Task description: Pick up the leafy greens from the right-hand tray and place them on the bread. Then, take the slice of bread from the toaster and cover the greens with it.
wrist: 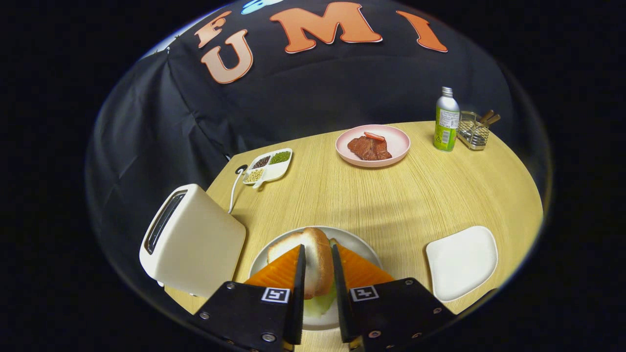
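Pinching the bread slice (317,259) by its faces, the gripper (318,274) hangs over the greens (320,304). It looks light and soft (easily crushed), so the crust edges seem the safer hold.

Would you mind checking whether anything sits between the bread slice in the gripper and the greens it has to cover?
Nothing visible does. The gripper holds the bread slice on edge between its fingers, directly over the greens on the round plate.
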Demonstrator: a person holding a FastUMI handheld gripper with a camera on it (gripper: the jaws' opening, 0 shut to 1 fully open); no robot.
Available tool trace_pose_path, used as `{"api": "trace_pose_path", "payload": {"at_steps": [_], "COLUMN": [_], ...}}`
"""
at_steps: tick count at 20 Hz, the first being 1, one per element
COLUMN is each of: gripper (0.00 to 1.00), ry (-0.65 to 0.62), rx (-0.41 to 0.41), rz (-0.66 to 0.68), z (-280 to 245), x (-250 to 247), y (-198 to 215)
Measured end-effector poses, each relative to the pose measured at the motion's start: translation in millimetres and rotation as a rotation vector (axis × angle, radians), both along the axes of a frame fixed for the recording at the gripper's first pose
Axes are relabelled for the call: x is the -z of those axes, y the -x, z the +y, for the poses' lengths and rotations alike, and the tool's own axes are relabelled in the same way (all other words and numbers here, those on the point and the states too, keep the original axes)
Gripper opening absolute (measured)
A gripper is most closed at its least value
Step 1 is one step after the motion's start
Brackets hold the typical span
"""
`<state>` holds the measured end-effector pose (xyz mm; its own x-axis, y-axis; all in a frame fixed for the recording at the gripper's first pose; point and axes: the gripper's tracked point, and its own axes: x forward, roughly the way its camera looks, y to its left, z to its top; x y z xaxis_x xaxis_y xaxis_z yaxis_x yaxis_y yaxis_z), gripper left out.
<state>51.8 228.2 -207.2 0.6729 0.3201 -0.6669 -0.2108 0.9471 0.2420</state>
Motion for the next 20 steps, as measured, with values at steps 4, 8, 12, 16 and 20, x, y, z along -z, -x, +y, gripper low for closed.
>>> {"api": "trace_pose_path", "payload": {"at_steps": [4, 8, 12, 16, 20], "gripper": [0.5, 0.78, 0.98, 0.98, 0.98], "ry": [0.024, 0.072, 0.13, 0.178, 0.226], "rx": [0.023, 0.053, 0.084, 0.101, 0.134], "rz": [-0.04, -0.089, -0.137, -0.23, -0.38], "z": [-12, -32, -56, -85, -126], "x": [-2, -9, -15, -35, -79], "y": [-6, -11, -11, -11, -11]}}
